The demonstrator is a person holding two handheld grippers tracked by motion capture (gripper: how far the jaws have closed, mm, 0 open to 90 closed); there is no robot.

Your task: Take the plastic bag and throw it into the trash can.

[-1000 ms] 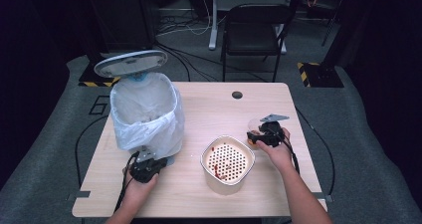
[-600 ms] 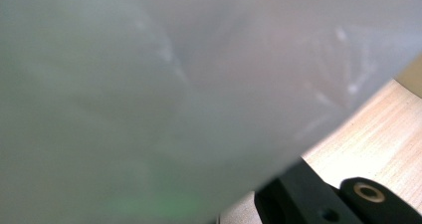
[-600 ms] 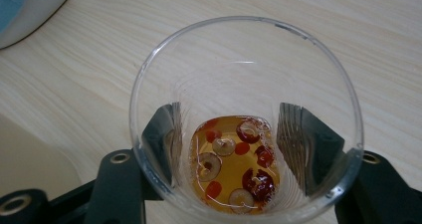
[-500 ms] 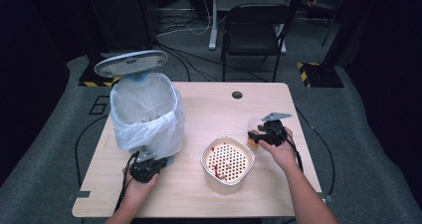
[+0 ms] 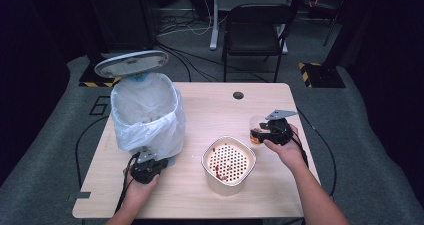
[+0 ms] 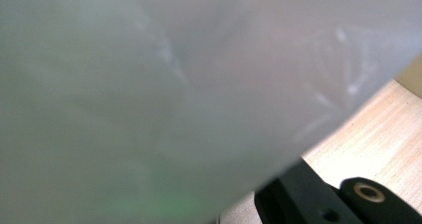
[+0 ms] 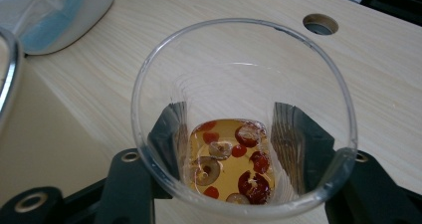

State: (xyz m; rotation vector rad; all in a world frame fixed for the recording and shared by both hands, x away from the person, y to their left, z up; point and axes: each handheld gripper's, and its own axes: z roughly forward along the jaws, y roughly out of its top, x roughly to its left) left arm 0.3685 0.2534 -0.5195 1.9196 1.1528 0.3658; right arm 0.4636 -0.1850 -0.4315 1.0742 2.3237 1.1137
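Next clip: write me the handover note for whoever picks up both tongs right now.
Right tongs: jaws have just been closing and now clamp the clear cup, which holds amber tea with red berries and fruit slices, beside the strainer pot.
Left tongs: shut at the foot of the lined bin, lid up; what they pinch can't be made out.
Done: cup gripped; red bits already lie on the strainer.
Left, probably: tip the cup over the strainer, then bin the solids.
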